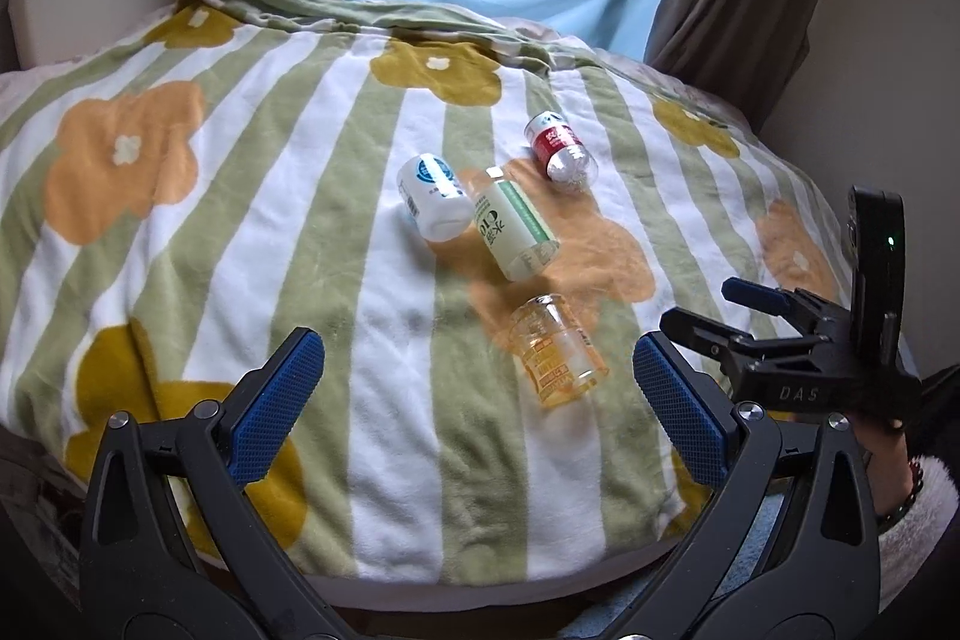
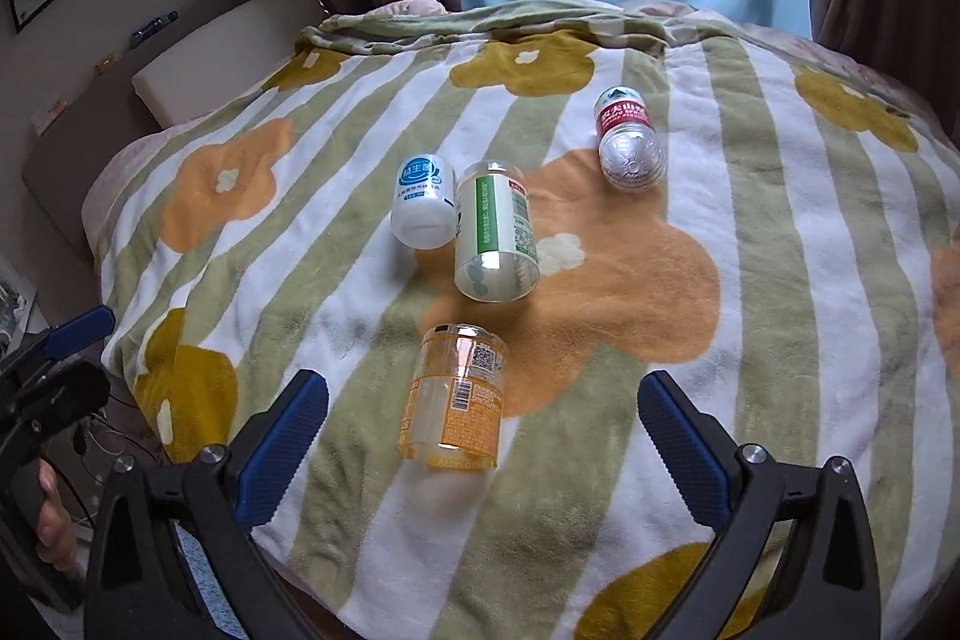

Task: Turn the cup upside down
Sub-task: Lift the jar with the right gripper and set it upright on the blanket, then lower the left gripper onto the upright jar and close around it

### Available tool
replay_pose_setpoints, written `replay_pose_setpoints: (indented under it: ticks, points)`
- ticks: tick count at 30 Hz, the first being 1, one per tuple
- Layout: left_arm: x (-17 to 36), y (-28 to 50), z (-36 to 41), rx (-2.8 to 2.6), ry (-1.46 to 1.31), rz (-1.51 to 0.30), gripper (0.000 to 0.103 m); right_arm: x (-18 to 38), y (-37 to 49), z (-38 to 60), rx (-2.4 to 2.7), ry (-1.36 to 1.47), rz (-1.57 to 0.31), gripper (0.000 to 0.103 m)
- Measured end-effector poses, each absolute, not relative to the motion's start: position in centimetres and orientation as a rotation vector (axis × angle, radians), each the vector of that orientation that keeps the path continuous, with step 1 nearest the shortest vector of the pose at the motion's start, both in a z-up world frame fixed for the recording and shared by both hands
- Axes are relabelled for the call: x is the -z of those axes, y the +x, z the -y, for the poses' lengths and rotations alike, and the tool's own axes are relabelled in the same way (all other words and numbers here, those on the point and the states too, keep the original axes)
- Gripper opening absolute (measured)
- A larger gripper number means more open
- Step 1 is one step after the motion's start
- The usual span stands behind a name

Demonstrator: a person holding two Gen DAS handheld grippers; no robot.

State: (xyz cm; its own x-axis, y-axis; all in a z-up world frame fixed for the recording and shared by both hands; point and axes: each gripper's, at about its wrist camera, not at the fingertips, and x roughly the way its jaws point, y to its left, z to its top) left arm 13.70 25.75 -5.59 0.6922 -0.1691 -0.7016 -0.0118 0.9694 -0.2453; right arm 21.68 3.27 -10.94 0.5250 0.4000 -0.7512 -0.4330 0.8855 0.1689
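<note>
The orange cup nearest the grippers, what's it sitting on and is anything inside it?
The orange cup lies on the flower-striped blanket. Through its clear walls nothing shows inside, though its printed label hides part of the interior. What's beneath the blanket is covered.

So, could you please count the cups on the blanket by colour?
Orange cup: 1
White cup: 1
Green-label cup: 1
Red-label cup: 1
Total: 4, all on the blanket.
</note>
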Motion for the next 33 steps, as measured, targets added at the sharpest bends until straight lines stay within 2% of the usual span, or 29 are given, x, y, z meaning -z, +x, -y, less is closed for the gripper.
replay_pose_setpoints:
  ticks: [4, 9, 17, 29, 33]
  points:
    - [4.9, 16.9, -23.8, 0.116, -0.286, -0.860, 0.102, 9.2, 19.2, -0.9, -0.473, -0.077, -0.743, 0.103]
    - [7.3, 22.1, -19.8, 0.095, -0.204, -1.031, 0.102, 9.7, 16.5, 1.7, -0.384, -0.153, -0.592, 0.103]
    - [15.1, 27.3, -16.5, 0.037, -0.166, -1.263, 0.102, 14.2, 16.8, 5.2, -0.331, -0.113, -0.604, 0.103]
    - [21.0, 30.5, -17.0, -0.024, -0.254, -1.405, 0.090, 19.5, 14.3, 6.1, -0.327, -0.120, -0.540, 0.103]
    - [22.0, 31.1, -17.0, -0.029, -0.268, -1.433, 0.079, 19.2, 14.2, 6.6, -0.323, -0.094, -0.515, 0.103]
